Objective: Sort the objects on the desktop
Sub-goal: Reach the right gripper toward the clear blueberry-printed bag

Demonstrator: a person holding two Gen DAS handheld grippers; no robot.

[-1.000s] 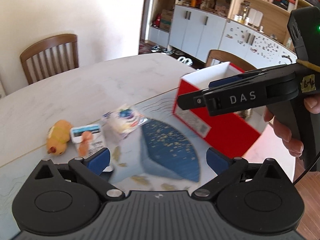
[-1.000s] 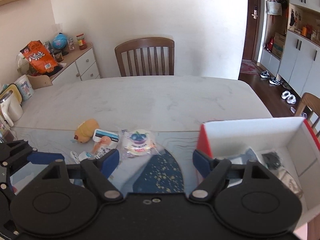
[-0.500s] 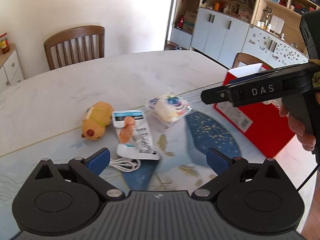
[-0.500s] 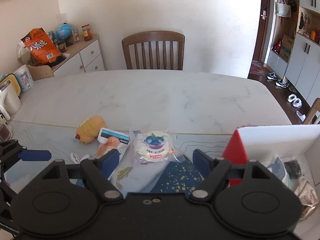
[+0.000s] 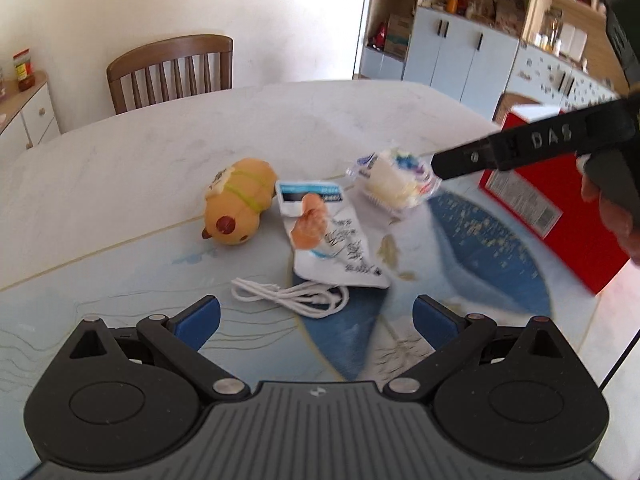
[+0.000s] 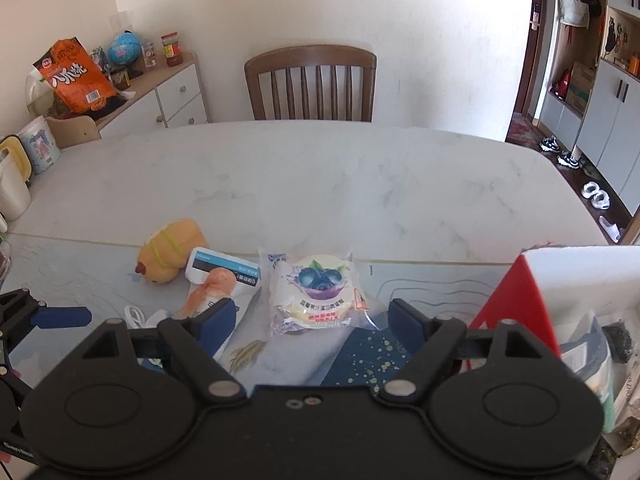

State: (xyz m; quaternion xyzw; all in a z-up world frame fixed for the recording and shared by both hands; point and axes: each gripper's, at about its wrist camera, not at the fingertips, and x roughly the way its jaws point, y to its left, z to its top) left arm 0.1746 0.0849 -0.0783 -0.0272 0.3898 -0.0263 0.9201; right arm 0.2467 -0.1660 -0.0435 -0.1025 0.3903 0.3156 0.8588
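Red-sided open cardboard box (image 6: 516, 300) sits right of the round clear-wrapped blueberry cake (image 6: 320, 294), which lies flat on the printed mat, no evident long axis, label facing up (edges blurred in the left view). Right gripper (image 6: 310, 320) spread wide, empty, just short of the cake; left gripper (image 5: 316, 314) likewise spread. Advice: straddle the cake, pinch gently.
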